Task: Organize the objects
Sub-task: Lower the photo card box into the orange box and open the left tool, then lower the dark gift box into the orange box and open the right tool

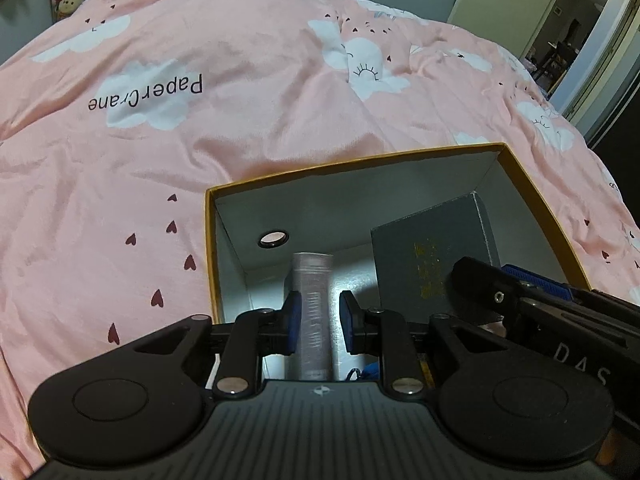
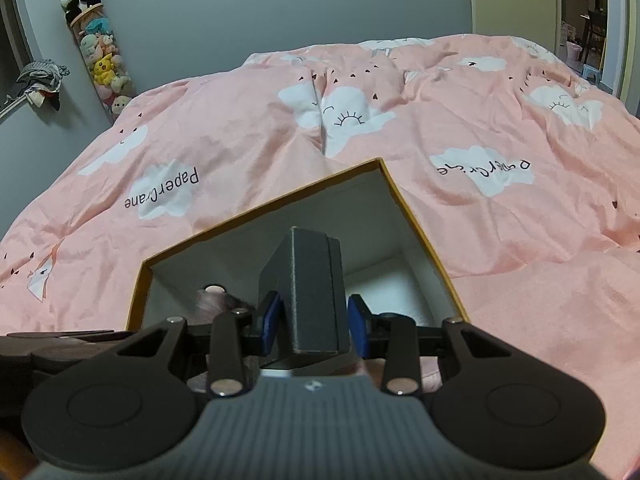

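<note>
I see both tools over the open cardboard box (image 1: 532, 184) on the pink duvet (image 1: 240, 160). My left gripper (image 1: 318, 322) straddles a pale pink tube (image 1: 314, 308) standing inside the box near its left wall; a gap shows at the right pad, so I cannot tell if it grips. My right gripper (image 2: 314, 326) is clenched on a dark grey case (image 2: 312, 292), held above the box's right half.
</note>
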Available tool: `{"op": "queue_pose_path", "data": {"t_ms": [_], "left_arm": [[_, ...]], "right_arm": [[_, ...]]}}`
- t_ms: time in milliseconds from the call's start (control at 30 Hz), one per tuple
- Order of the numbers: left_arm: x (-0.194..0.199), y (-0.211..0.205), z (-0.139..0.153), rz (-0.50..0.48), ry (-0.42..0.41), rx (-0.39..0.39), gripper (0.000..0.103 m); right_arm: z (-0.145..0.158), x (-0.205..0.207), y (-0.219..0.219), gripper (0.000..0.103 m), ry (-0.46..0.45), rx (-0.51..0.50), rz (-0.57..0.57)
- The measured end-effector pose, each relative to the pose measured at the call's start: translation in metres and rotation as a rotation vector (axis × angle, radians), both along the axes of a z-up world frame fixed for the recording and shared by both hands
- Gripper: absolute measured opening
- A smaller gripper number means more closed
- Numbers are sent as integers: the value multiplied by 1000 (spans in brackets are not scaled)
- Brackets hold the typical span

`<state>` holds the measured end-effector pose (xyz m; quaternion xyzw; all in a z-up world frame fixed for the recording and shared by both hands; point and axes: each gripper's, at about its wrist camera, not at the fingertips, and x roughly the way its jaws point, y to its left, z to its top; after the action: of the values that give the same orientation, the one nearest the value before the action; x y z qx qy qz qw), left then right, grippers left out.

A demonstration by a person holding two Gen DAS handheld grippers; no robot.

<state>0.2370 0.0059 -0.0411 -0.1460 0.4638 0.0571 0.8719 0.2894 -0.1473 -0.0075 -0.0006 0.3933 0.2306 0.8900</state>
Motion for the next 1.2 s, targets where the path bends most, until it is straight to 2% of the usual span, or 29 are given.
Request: {"op": "queue_pose_path", "data": {"t_ms": [67,200,400,567,833,933,1100,1200], "left_arm": [[-2,1,2,0,-7,-8,26],[-6,11,5,0,-32,-75,26],[-27,39,26,39,-177,-161,26],[-41,68,32,102,-228,-231,26],[-56,110,11,203,-189,-271,26],[-57,114,1,214,-162,-286,26],[-56,112,-6,205,-143,-289,26],[-56,112,-9,201,-136,-299,26]], "right_arm": [[0,-1,0,38,-1,-2,1],[0,-1,0,38,2,1,0],[3,-3,1,38,-2,30,24],[6,-4,9,38,14,65,58],[7,-1,18,38,36,85,71],[2,1,25,38,69,101,86],[0,-3,33,38,144,189,124],[-4,-6,44,38,137,134,131]]}}
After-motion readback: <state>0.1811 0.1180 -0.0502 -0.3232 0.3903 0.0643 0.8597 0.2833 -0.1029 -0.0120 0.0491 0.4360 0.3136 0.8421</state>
